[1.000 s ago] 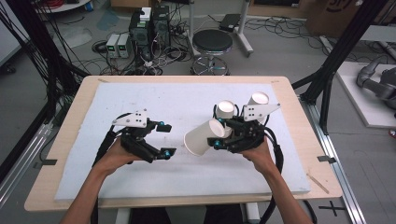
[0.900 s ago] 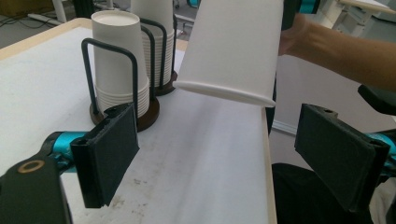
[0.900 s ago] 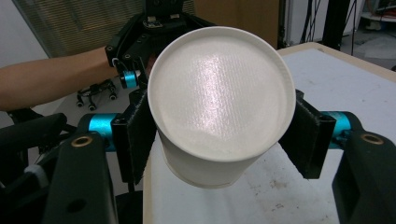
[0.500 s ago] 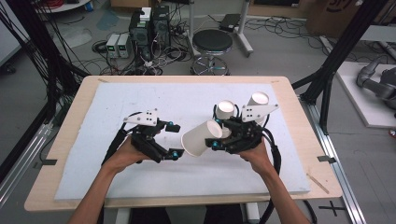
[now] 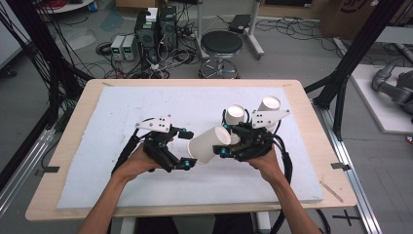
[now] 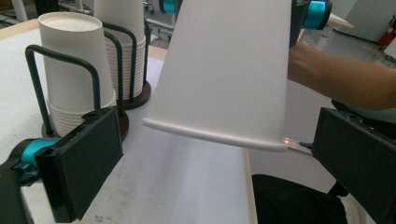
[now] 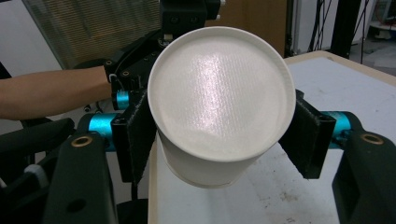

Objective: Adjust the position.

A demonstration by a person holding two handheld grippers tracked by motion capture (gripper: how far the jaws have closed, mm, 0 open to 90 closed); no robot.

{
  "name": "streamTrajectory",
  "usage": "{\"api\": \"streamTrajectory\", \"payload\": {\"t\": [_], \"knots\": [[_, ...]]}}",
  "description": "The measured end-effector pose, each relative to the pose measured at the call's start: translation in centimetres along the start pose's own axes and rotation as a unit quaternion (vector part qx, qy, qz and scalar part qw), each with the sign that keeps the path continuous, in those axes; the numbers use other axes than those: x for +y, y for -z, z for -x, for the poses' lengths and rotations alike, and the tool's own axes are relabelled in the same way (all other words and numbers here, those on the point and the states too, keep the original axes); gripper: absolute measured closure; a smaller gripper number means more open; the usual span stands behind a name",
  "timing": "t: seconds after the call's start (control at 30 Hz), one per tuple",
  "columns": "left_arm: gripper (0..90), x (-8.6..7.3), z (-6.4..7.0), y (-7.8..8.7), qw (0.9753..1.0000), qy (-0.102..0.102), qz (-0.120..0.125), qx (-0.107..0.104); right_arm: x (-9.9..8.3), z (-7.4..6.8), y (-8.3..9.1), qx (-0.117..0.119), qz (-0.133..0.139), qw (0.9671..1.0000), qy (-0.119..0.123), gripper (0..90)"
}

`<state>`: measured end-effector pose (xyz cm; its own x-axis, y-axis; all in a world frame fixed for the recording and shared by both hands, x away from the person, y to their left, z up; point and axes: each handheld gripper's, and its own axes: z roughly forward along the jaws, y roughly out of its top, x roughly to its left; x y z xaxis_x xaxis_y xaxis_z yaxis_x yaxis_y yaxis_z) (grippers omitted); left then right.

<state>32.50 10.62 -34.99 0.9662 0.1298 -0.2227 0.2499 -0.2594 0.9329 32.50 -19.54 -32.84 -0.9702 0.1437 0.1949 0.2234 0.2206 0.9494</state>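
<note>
— Right claw (image 5: 225,146) had clamped the paper cup (image 5: 209,145) by its base, sideways, rim toward the left claw (image 5: 185,148), which gaped open around it.

— Light, thin, easily crushed, probably; better pinched gently near the rolled rim.

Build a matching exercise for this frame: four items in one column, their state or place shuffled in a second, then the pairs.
Items:
1. right tool
2. left tool
3. paper cup
4. cup stacks

States:
A. open, jaws either side of the cup's rim
B. standing in black wire holders
C. shut on the paper cup near its base
D. held tilted on its side above the table

Pairs: 1-C, 2-A, 3-D, 4-B
</note>
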Motion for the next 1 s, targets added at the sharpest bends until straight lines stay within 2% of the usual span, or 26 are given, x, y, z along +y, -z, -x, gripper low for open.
{"api": "streamTrajectory", "payload": {"t": [0.6,1.0], "knots": [[1.7,-0.7,-0.2,-0.8,0.999,-0.006,0.042,-0.014,-0.4,0.0,-0.2,0.009,0.017,0.9998,-0.005,33.8],[1.7,-1.1,-0.5,-1.6,0.9986,0.0,0.046,-0.027,-0.4,0.0,-0.3,0.013,0.024,0.9996,-0.004,33.8]]}}
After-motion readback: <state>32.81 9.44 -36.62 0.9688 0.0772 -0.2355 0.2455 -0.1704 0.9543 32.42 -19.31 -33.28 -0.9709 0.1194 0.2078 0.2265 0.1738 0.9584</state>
